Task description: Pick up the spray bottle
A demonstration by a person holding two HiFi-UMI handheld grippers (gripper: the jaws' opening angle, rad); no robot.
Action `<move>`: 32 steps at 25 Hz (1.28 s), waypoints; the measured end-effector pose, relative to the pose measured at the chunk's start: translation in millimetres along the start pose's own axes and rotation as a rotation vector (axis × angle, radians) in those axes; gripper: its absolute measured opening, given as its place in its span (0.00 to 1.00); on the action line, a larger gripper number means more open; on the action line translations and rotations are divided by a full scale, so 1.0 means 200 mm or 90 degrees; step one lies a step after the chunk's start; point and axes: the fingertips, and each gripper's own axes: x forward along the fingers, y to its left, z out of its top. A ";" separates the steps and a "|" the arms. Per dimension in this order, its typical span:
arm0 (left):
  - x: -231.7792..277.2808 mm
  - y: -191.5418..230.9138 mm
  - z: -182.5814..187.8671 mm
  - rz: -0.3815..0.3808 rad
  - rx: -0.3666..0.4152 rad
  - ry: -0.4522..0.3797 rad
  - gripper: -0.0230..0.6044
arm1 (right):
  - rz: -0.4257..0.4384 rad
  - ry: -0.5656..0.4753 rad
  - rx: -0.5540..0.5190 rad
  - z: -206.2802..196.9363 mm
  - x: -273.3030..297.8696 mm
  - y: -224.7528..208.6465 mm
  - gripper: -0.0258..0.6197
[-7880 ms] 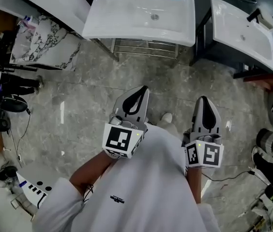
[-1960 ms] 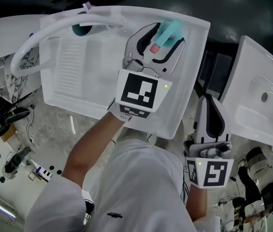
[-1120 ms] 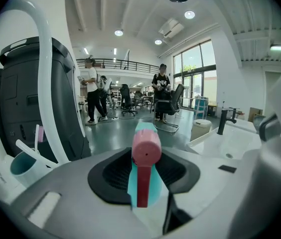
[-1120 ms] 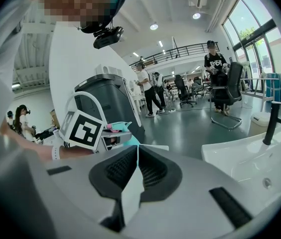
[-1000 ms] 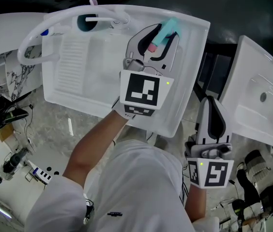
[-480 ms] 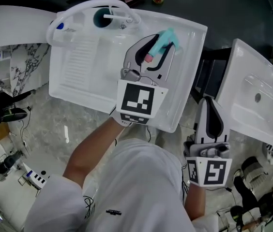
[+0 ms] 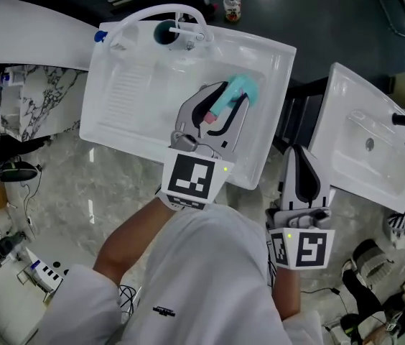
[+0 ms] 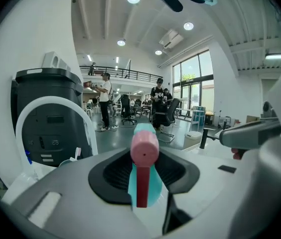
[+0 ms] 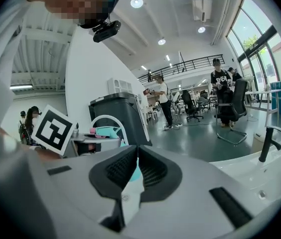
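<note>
Clamping a teal plastic spray bottle with a pink trigger head [image 7: 244, 86], the person's left tool [image 7: 228, 100] holds it over the white ceramic washbasin [image 7: 116, 131]. The pads press on the bottle's body and the pink nozzle is turned back toward the hand. The right tool [image 7: 301, 153] hangs just off the basin's near corner, its jaws drawn together on nothing. By this evidence the grasp is made and the bottle appears raised off the basin, though the overhead view cannot confirm clearance. All that seems left is keeping it steady in the grip.
</note>
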 end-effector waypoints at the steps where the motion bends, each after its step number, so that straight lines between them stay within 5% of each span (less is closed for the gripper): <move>1: -0.04 -0.02 0.01 -0.001 -0.001 0.000 0.26 | 0.002 -0.003 -0.003 0.02 -0.02 0.01 0.05; 14: -0.48 -0.10 0.14 -0.004 -0.009 -0.021 0.25 | -0.004 -0.065 -0.049 0.28 -0.18 0.07 0.05; 32: -0.72 0.01 0.11 0.043 -0.023 -0.023 0.25 | -0.047 -0.054 -0.083 0.26 -0.30 0.11 0.05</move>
